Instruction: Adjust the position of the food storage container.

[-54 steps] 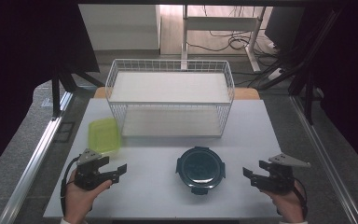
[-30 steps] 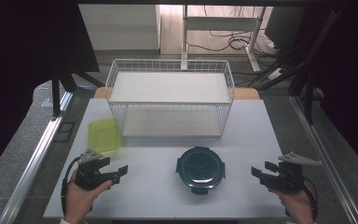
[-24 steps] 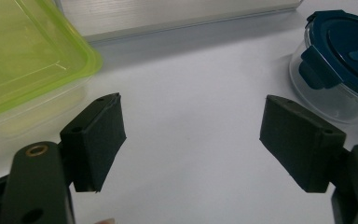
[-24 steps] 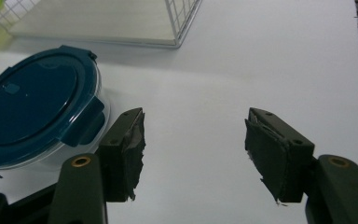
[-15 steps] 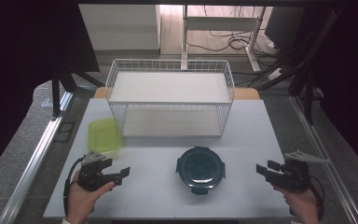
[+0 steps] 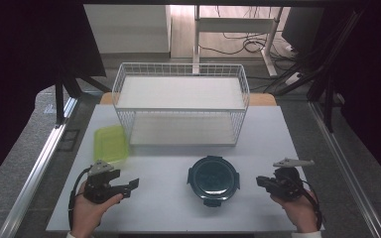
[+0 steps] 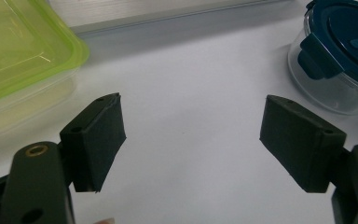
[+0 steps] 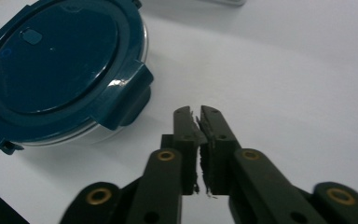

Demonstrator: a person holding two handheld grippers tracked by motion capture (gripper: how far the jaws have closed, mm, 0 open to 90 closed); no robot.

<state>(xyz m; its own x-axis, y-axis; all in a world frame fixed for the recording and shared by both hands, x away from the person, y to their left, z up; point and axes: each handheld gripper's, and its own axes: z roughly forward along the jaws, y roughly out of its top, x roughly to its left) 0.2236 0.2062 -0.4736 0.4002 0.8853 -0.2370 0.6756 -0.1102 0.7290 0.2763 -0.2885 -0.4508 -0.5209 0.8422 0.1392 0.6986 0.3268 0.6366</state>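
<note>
The left gripper (image 6: 131, 186) is held spread and empty, near the green box (image 6: 110, 144). The round container (image 6: 213, 179) is set mid-table. Just beside it, the right gripper (image 6: 261, 181) has just been pressed together on nothing.

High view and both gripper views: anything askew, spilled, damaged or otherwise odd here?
Nothing spilled or tipped. The round container sits flat with its blue lid latched, the green-lidded box lies level beside the wire basket. Only oddity: the right gripper is shut on nothing, and its pads look frayed along the edges.
</note>
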